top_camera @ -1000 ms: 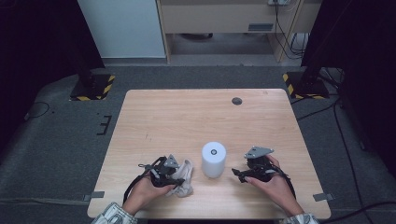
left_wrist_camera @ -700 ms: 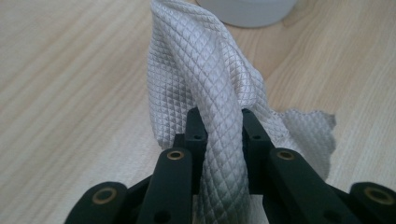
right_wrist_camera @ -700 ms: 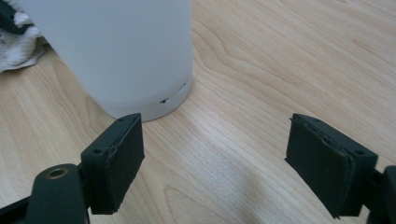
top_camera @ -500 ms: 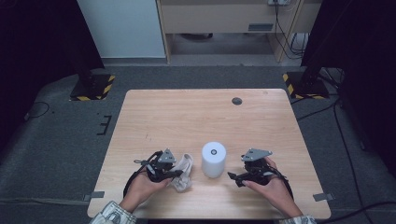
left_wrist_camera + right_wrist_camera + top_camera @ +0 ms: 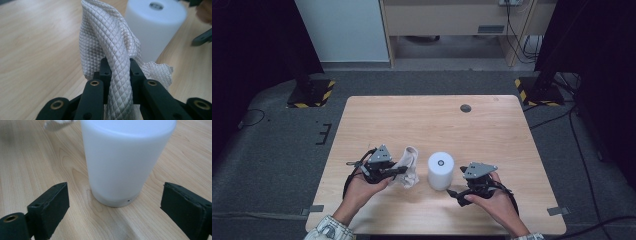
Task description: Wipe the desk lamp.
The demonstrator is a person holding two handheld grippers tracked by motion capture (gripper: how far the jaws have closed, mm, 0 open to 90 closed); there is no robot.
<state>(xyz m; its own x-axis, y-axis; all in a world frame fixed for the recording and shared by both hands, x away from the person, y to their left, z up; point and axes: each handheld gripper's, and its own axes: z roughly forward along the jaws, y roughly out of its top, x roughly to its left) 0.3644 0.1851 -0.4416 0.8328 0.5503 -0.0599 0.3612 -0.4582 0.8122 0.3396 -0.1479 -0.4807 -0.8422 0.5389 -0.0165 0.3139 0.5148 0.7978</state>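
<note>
High view: both grippers low over the table, near its front edge
Left gripper: jaws pinched tight on the quilted cloth, bunched up between them
White cylinder: upright, just right of the cloth, front-centre
Right gripper: jaws spread wide, cylinder close ahead between them, untouched

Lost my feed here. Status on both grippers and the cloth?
Left gripper shut on cloth, bunched beside white cylinder. Right gripper open, jaws short of the cylinder's base. Nothing between.
</note>
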